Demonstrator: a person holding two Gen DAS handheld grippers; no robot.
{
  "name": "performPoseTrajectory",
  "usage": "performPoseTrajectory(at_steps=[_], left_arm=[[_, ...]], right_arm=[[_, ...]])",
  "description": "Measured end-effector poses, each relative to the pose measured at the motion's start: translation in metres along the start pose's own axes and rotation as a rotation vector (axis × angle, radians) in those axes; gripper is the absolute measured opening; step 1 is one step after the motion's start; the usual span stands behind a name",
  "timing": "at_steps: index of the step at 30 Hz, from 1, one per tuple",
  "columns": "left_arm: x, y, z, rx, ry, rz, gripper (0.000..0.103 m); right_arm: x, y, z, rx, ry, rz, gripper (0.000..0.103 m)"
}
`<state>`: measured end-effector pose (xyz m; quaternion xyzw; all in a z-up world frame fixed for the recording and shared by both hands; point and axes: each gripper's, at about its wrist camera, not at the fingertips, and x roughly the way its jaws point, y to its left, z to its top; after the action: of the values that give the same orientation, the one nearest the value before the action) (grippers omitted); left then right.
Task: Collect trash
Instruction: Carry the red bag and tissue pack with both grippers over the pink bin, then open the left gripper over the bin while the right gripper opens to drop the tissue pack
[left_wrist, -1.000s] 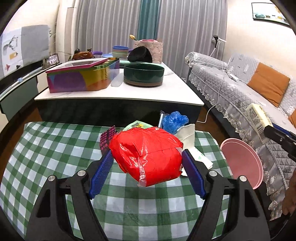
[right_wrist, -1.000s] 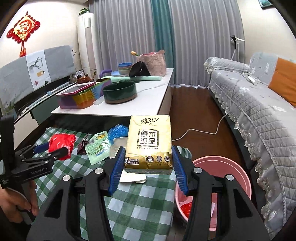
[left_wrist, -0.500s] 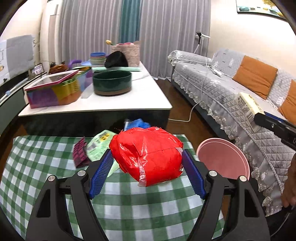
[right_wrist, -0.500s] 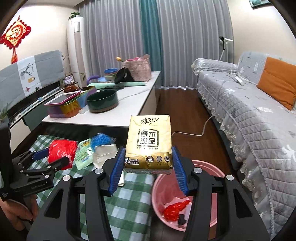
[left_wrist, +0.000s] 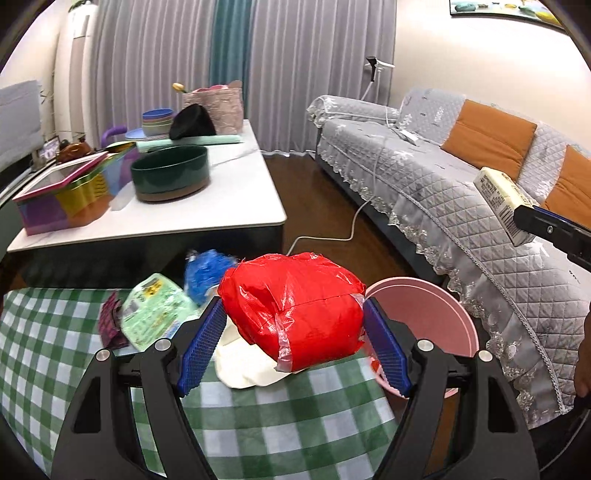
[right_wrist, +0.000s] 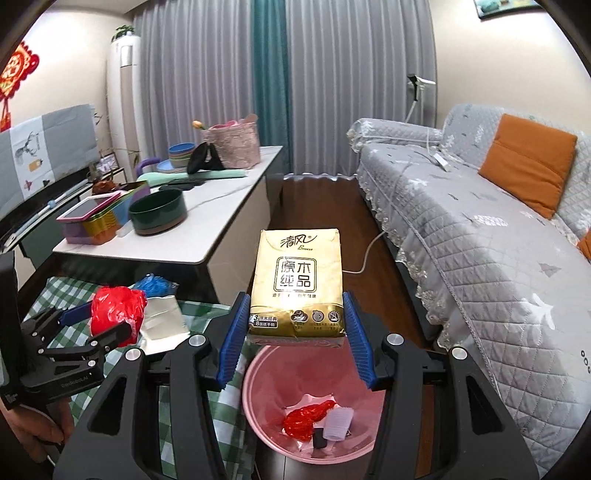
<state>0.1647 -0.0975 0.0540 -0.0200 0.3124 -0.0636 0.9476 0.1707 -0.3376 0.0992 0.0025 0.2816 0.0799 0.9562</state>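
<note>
My left gripper (left_wrist: 291, 343) is shut on a red plastic-wrapped bundle (left_wrist: 295, 306), held above the right end of the green checked table (left_wrist: 258, 424); the right wrist view shows the same bundle (right_wrist: 116, 314) at the left. My right gripper (right_wrist: 295, 338) is shut on a gold tissue pack (right_wrist: 297, 284), hanging over the pink bin (right_wrist: 266, 432). The bin (left_wrist: 432, 314) stands on the floor by the table's right edge and holds a red wrapper (right_wrist: 308, 419) and small scraps. On the table lie a green packet (left_wrist: 155, 310), a blue bag (left_wrist: 207, 269) and a white pouch (right_wrist: 162, 325).
A white coffee table (left_wrist: 207, 210) with a dark green bowl (left_wrist: 170, 177) and a colourful box (left_wrist: 70, 192) stands behind. A grey sofa (right_wrist: 480, 240) with orange cushions runs along the right. A white cable (left_wrist: 354, 221) crosses the wooden floor between them.
Both grippers have swung to the right with their loads. The tissue pack now hangs over the pink bin, and the red bundle has reached the table's right end beside it.
</note>
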Motion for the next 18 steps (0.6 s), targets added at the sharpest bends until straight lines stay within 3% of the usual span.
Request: performPoseTrajectory(at_steps=[18], left_arm=[[0.037, -0.048, 0.009, 0.032, 0.019, -0.067, 0.073]], right_arm=[[0.004, -0.03, 0.002, 0.049, 0.017, -0.047, 0.051]])
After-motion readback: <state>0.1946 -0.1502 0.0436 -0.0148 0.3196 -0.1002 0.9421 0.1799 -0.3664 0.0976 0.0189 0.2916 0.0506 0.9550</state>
